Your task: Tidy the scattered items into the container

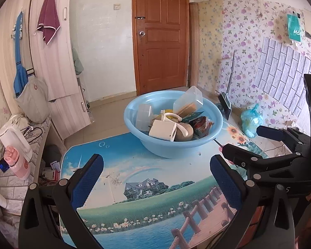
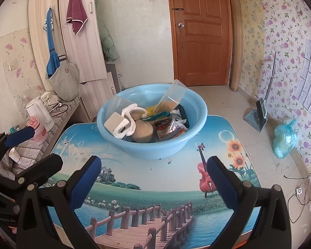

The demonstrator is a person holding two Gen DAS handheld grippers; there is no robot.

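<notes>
Both tools hang low over the near edge of the worktop, each spread wide with nothing between its blue pads. The left tool and the right tool sit side by side, level with each other, so neither is reaching for anything; this reads as a rest pose with the gathering apparently complete.

Straight ahead of both tools, on the far half of the worktop, stands the light blue basin. It serves as the container, and the scattered items lie heaped inside it. A white charger block leans at the nearer left of the heap, a white hook-shaped piece is draped over it, and a round tan object sits just beside them. To the right of that lies a red snack packet. A clear plastic container is propped on a tilt against the far wall of the basin, likely because the pile beneath keeps it from lying flat; a second clear box stands at the left.

The printed surface between the tools and the basin carries no loose item that I can see, only small specks. The blue plastic bag lies on the floor far to the right of the right tool, off the worktop.
</notes>
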